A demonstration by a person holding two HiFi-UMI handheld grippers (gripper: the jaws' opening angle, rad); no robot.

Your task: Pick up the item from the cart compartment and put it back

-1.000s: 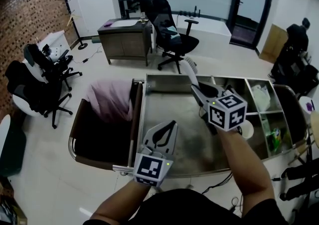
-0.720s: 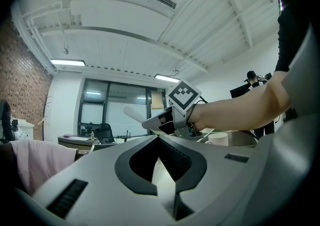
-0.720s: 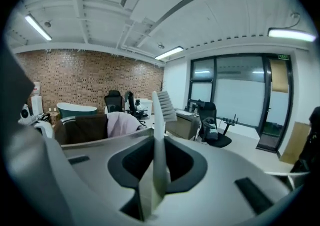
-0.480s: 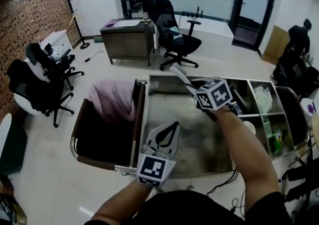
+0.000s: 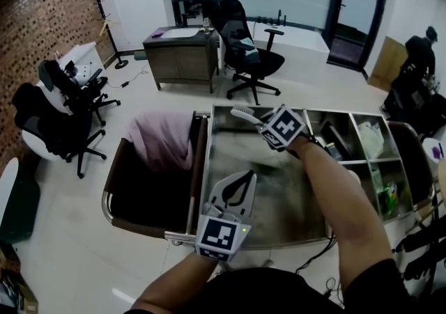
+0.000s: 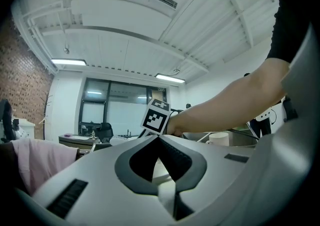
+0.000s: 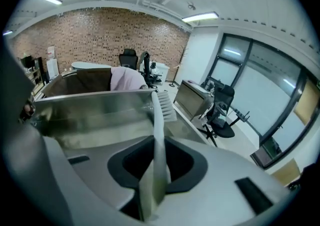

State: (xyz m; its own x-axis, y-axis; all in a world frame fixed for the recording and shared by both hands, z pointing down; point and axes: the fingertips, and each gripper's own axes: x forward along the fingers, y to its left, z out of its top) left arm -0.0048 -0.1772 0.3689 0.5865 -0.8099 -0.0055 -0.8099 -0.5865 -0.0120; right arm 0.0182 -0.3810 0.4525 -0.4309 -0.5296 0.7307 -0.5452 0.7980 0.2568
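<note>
A white brush [image 5: 244,113] with a bristled head is clamped by its handle in my right gripper [image 5: 262,124], which is shut on it over the far part of the steel cart tray [image 5: 279,194]. In the right gripper view the brush [image 7: 159,120] runs up out of the right gripper [image 7: 158,142], bristles to the right, above the tray's far wall [image 7: 90,102]. My left gripper [image 5: 244,177] hovers over the tray's near edge, shut and empty. In the left gripper view the left gripper [image 6: 159,138] has its tips together, with the right gripper's marker cube [image 6: 156,116] beyond.
Divided compartments [image 5: 338,140] on the cart's right hold a white bag [image 5: 369,135], green packets [image 5: 387,194] and a white mug [image 5: 355,179]. A brown bag with pink cloth [image 5: 162,140] hangs at the cart's left. Office chairs [image 5: 251,55] and a desk [image 5: 182,55] stand beyond.
My right gripper has carried the brush from beside the right-hand compartments leftward and farther over the tray, turning the bristles to the left. The left gripper has stayed nearly still.
</note>
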